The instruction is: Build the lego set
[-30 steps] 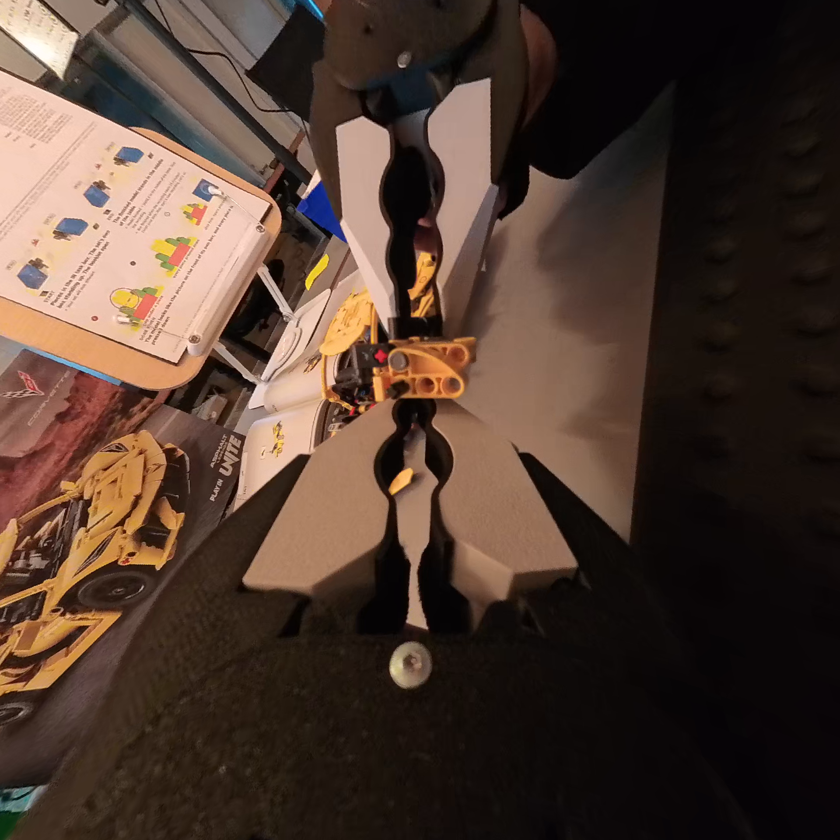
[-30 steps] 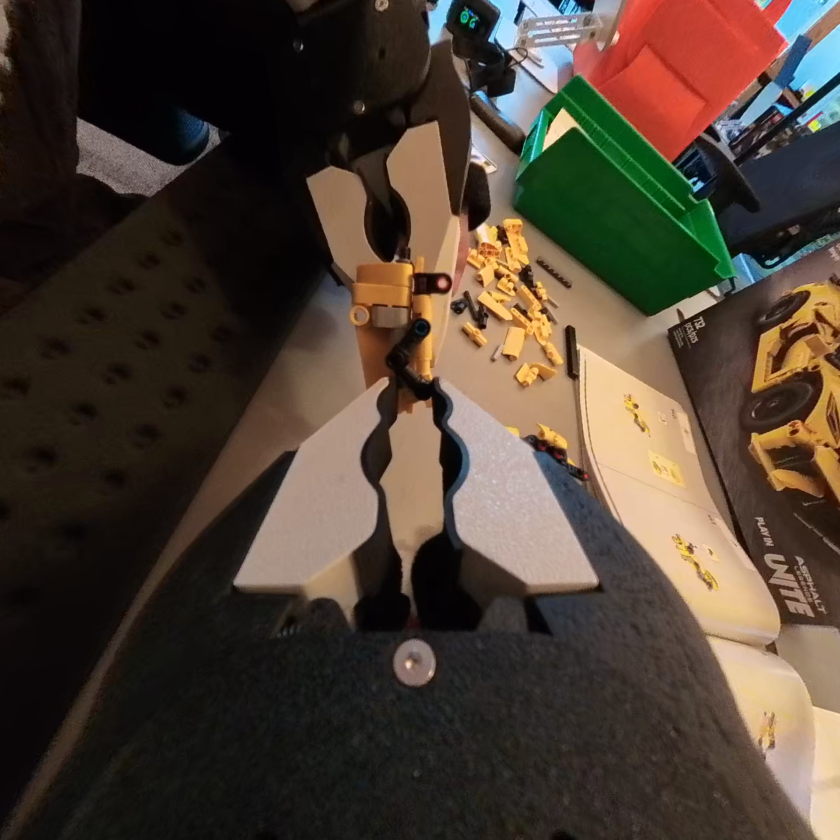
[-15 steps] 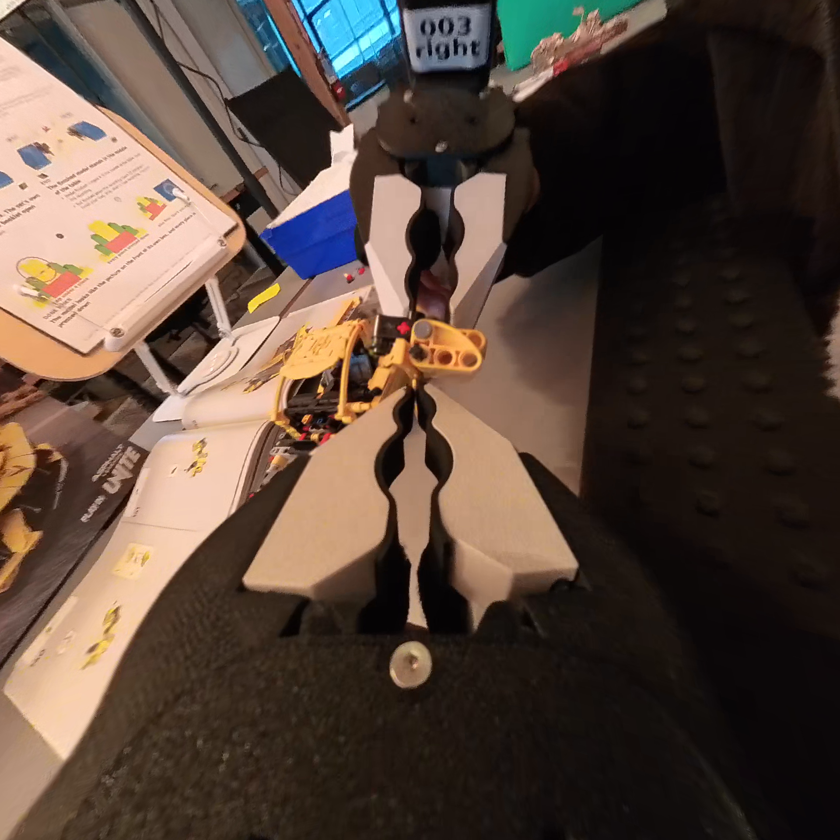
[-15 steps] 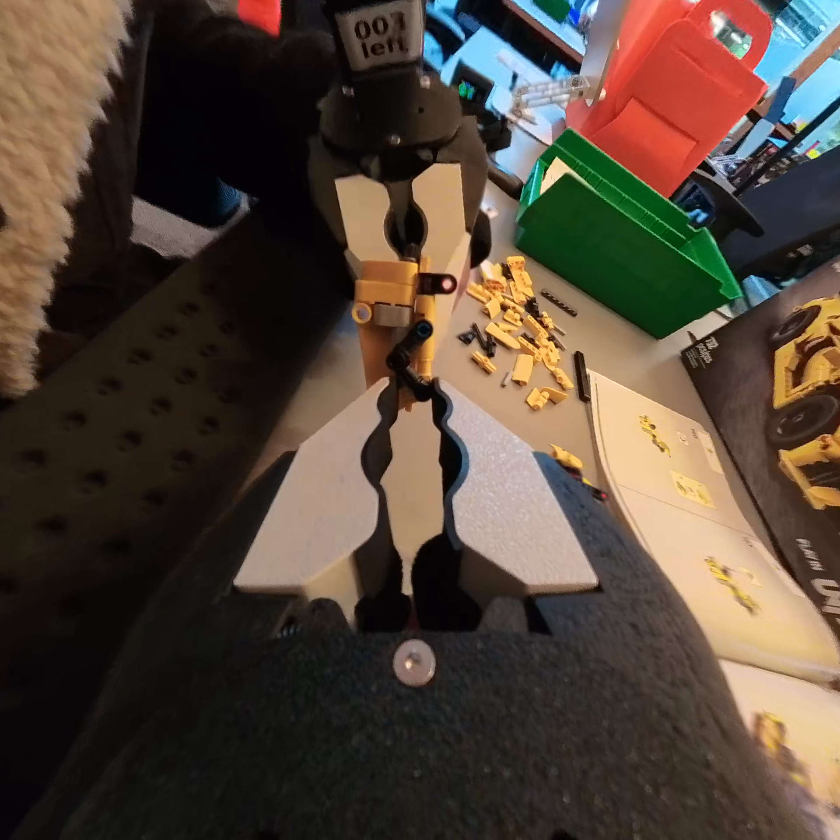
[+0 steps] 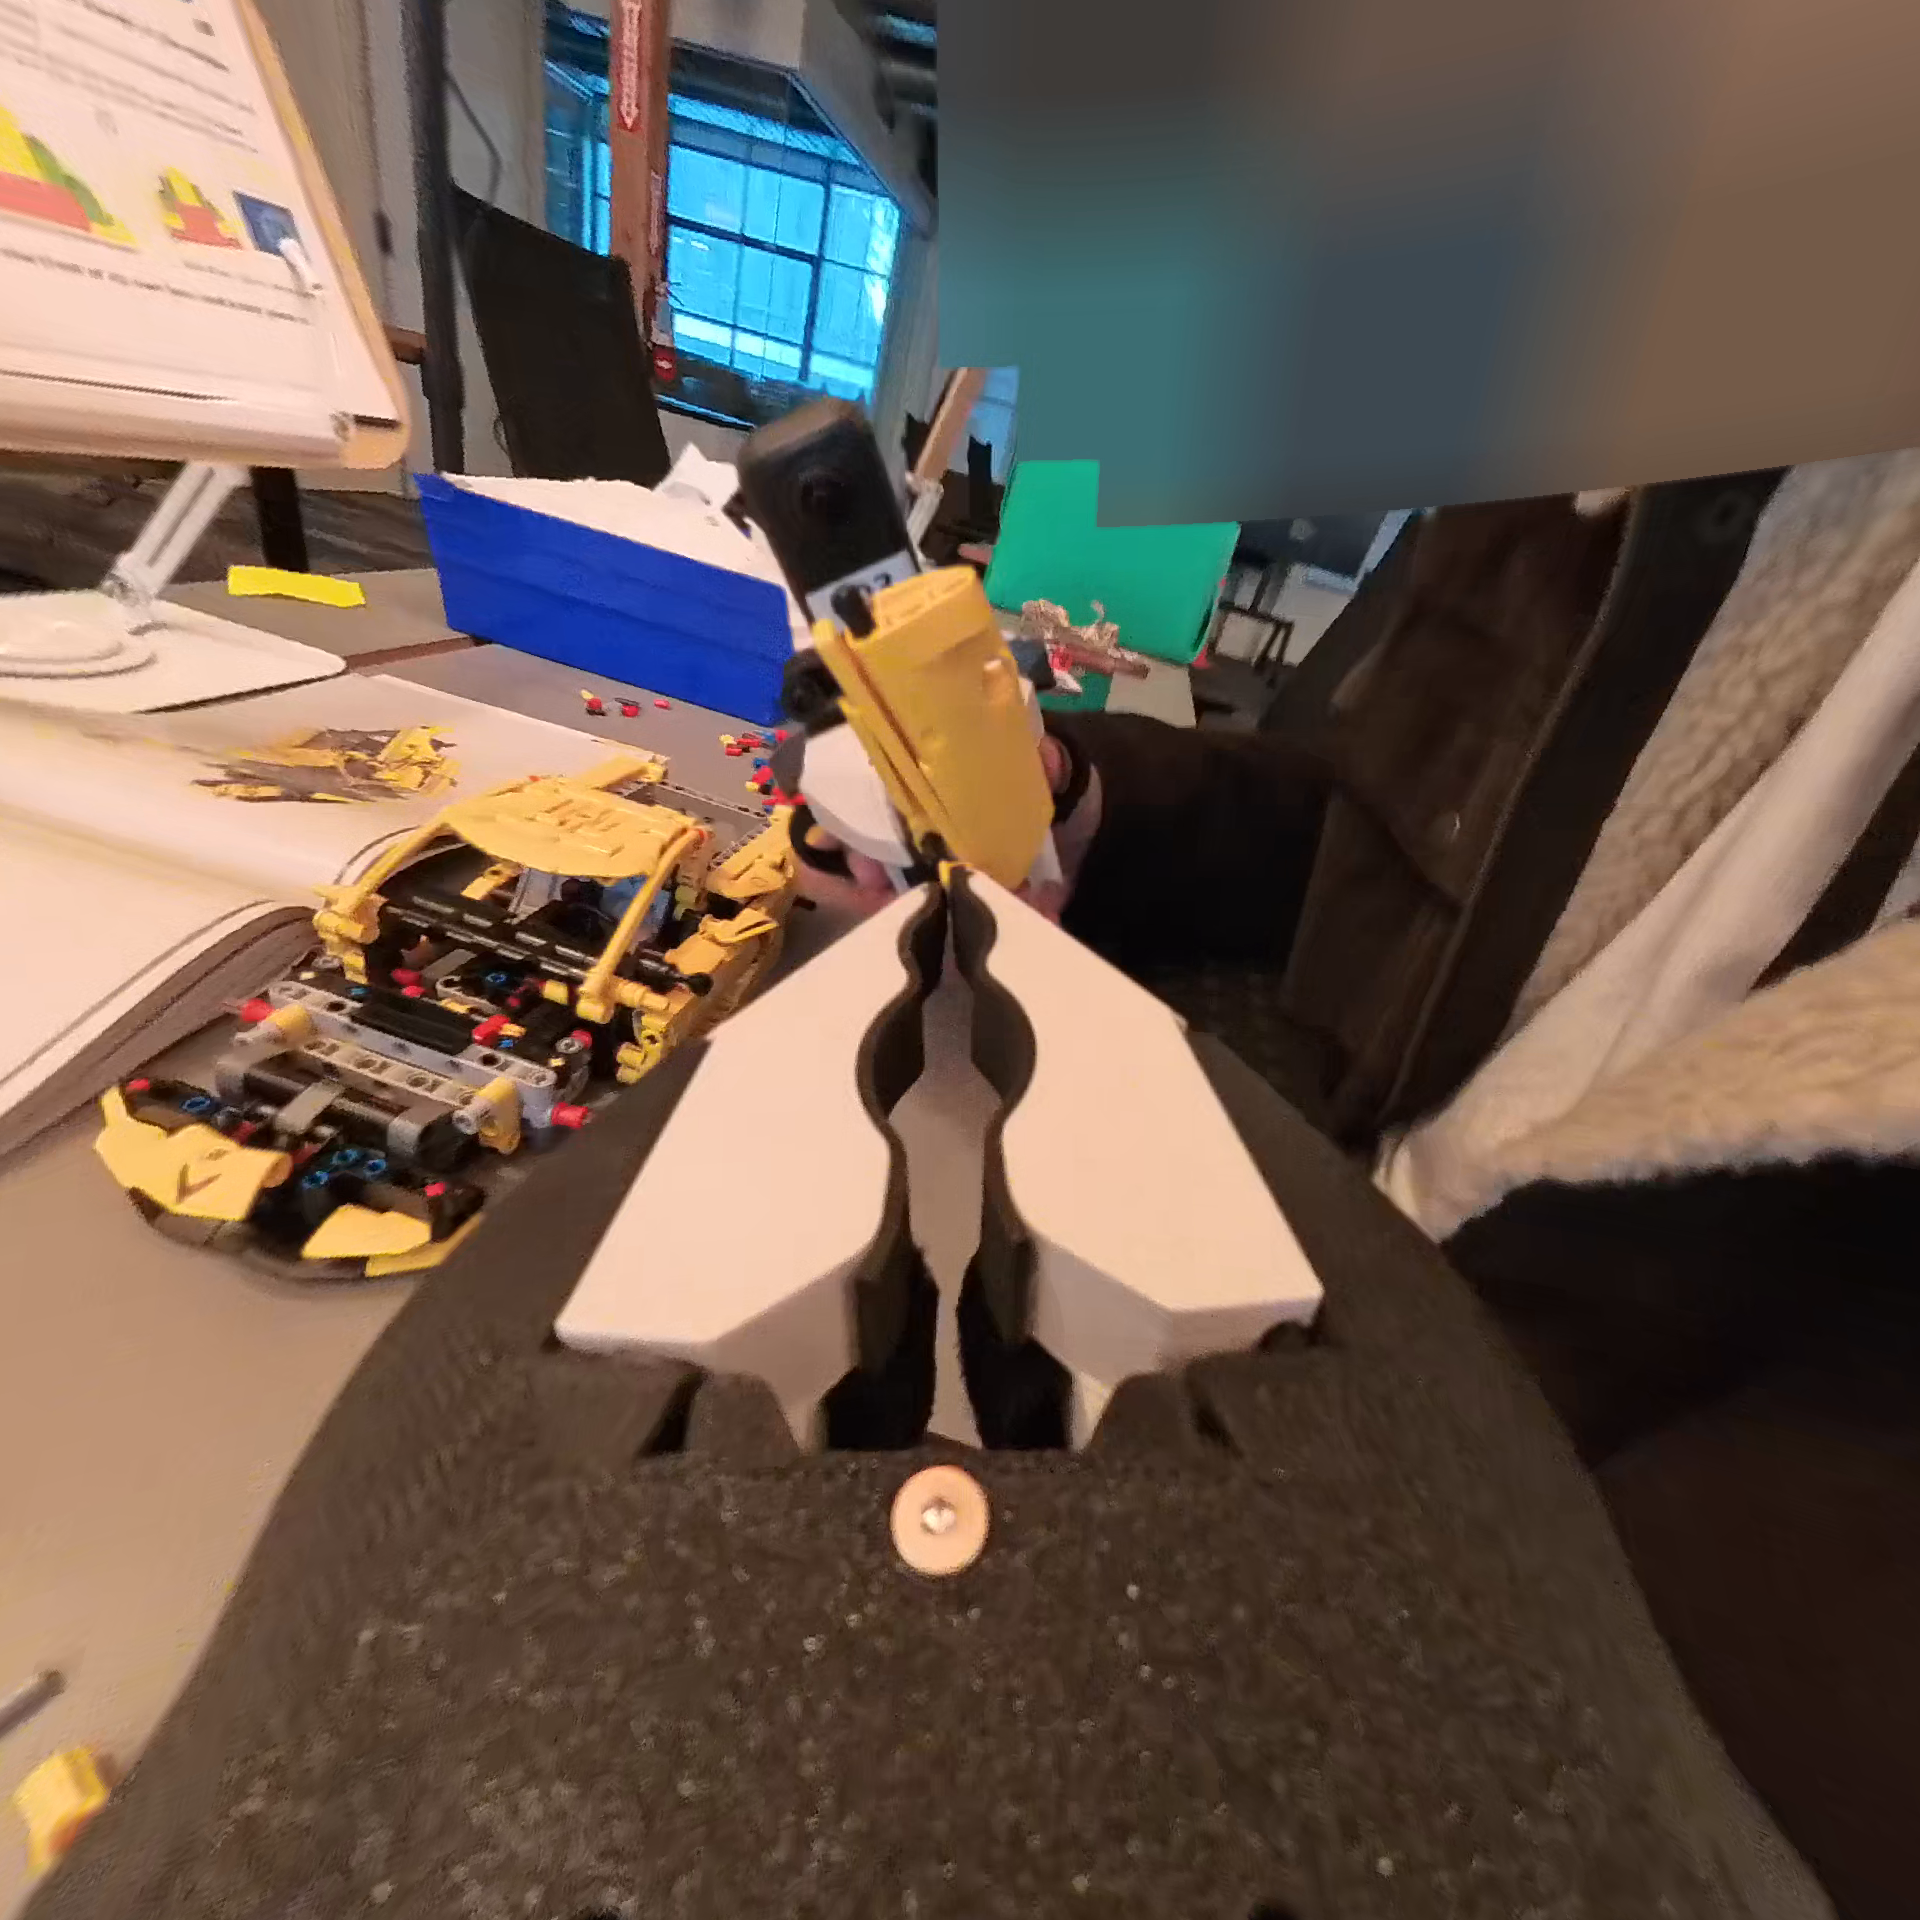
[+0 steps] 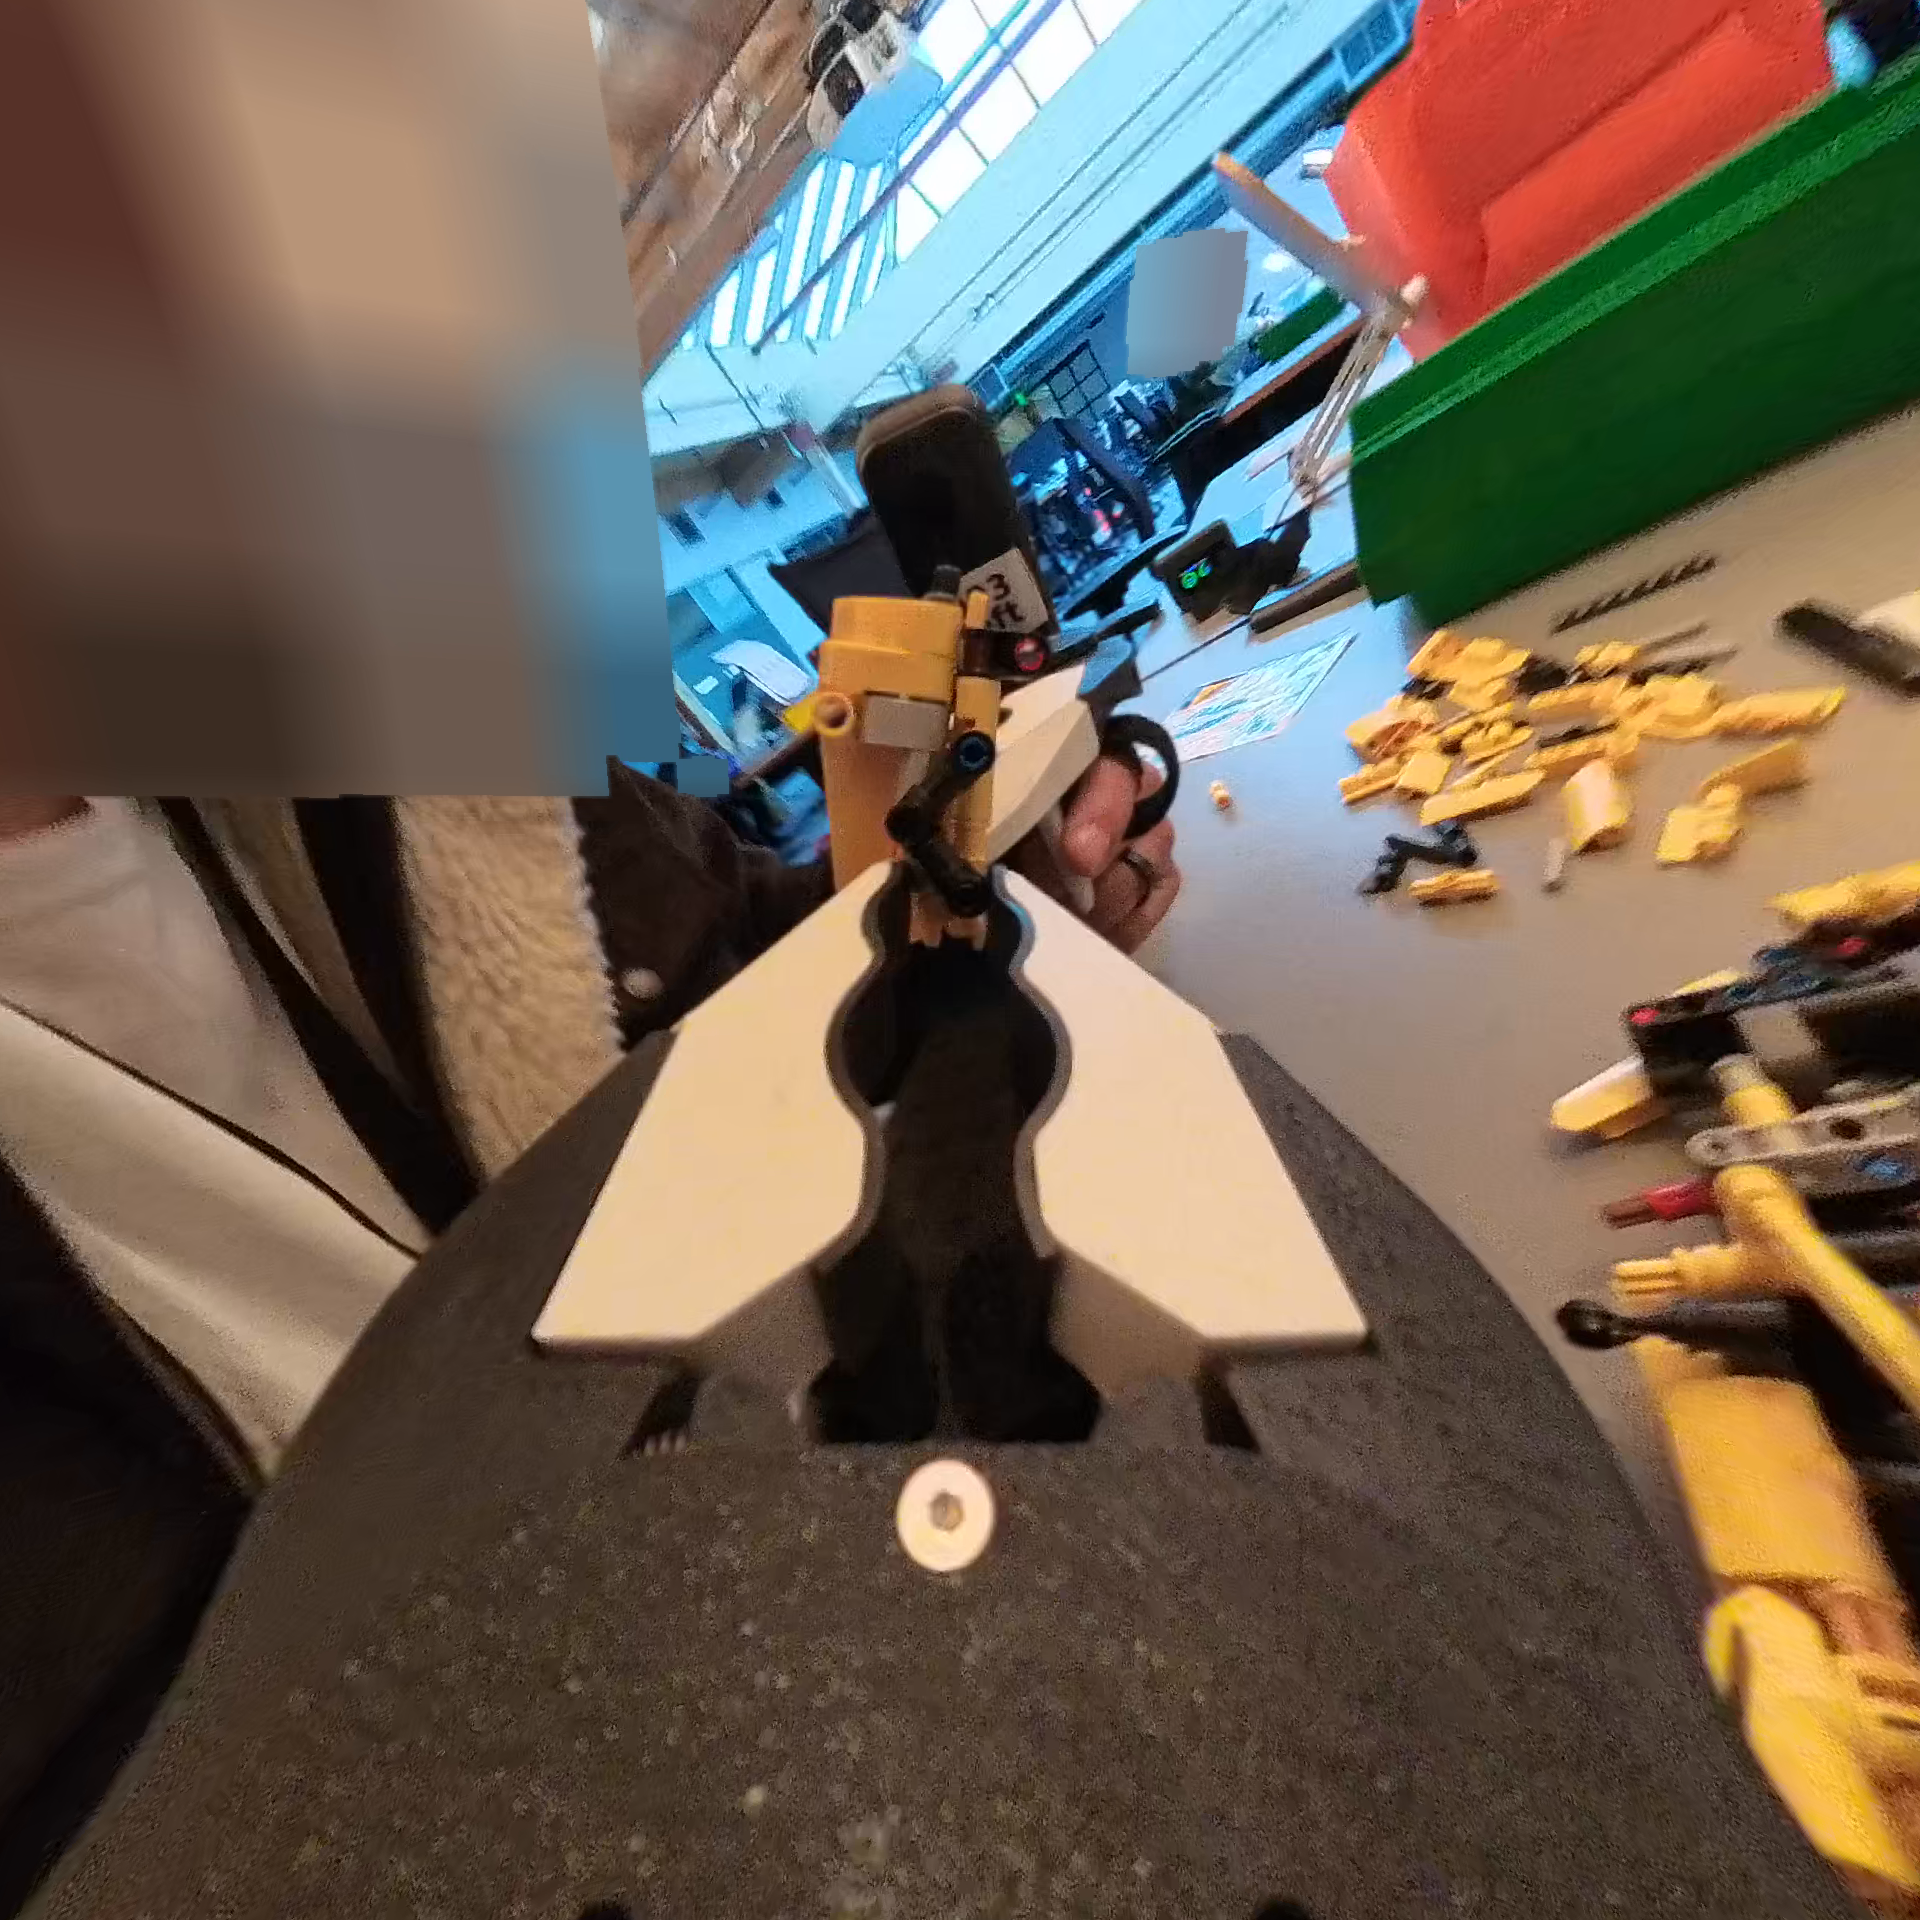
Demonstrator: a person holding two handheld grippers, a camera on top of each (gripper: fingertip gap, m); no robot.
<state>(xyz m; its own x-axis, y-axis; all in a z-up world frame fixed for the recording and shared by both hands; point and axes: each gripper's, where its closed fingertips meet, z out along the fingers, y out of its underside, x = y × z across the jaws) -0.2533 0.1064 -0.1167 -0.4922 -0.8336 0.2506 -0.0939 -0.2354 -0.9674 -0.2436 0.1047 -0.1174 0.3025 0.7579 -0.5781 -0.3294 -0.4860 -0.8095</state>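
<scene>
Two grippers, left (image 5: 948, 902) and right (image 6: 948, 902), are clamped on one yellow sub-assembly (image 5: 940, 717), held aloft between them. Judged mid-step: fitting onto car chassis (image 5: 468, 997), left of it, is called for next.

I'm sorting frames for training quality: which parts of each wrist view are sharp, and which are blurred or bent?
Left wrist view: the claw and car model are fairly sharp; the yellow piece at bottom left is smeared. Right wrist view: the claw is sharp; the loose yellow parts and green bin are streaked, with edges bent by the wide lens.
</scene>
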